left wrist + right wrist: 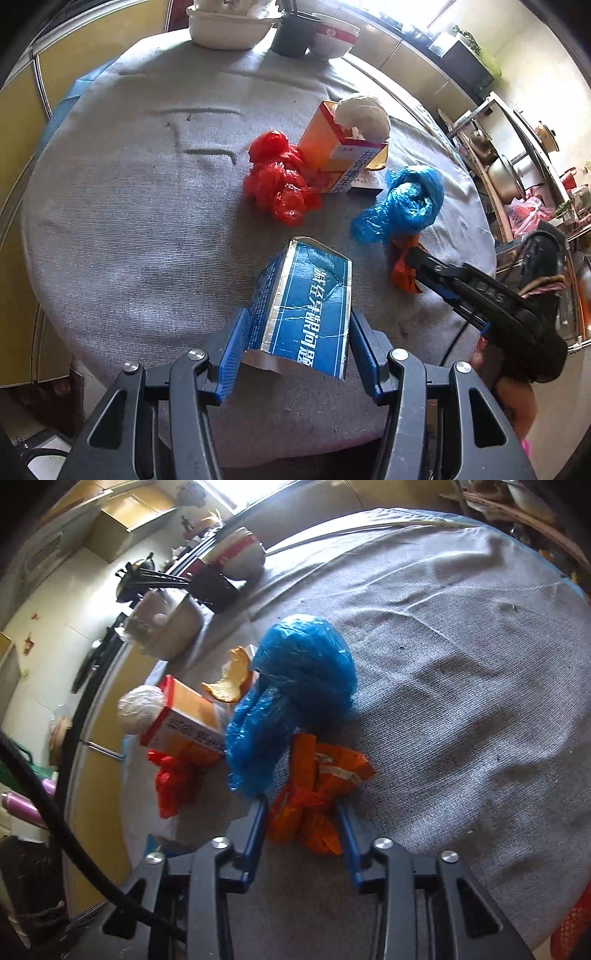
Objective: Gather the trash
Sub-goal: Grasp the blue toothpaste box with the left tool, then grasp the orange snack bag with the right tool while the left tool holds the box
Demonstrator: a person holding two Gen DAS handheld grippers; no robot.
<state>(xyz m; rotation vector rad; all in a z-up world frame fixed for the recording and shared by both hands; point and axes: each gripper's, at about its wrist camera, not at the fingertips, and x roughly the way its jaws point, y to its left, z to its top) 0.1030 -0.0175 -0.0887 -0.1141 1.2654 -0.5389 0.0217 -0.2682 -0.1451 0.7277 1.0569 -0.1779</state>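
- The jaws of the left gripper (295,332), at the bottom centre of the left wrist view, are closed on a crumpled blue carton (306,306); both blue pads press its two sides, and the carton stands between them with white letters on its face.
- The jaws of the right gripper (301,827), at the bottom centre of the right wrist view, are pinching a crumpled orange wrapper (317,797); the pads touch it on both sides. In the left wrist view this gripper comes in from the lower right.
- Both pieces of trash are over a round table with a grey cloth (129,221).
- Just above the orange wrapper lies a blue plastic bag (295,686), touching it.
- Left of the blue bag, in the middle of the left wrist view, lies a red plastic bag (277,181).
- Between the two bags is a tilted orange and white box (332,147), with a white crumpled ball (364,112) at its open end.
- An orange peel (231,681) is just beside the blue bag, on its left in the right wrist view.
- At the far edge of the table, at the top of the left wrist view, stand a white basin (225,29), a dark cup (291,37) and a red and white bowl (334,38).
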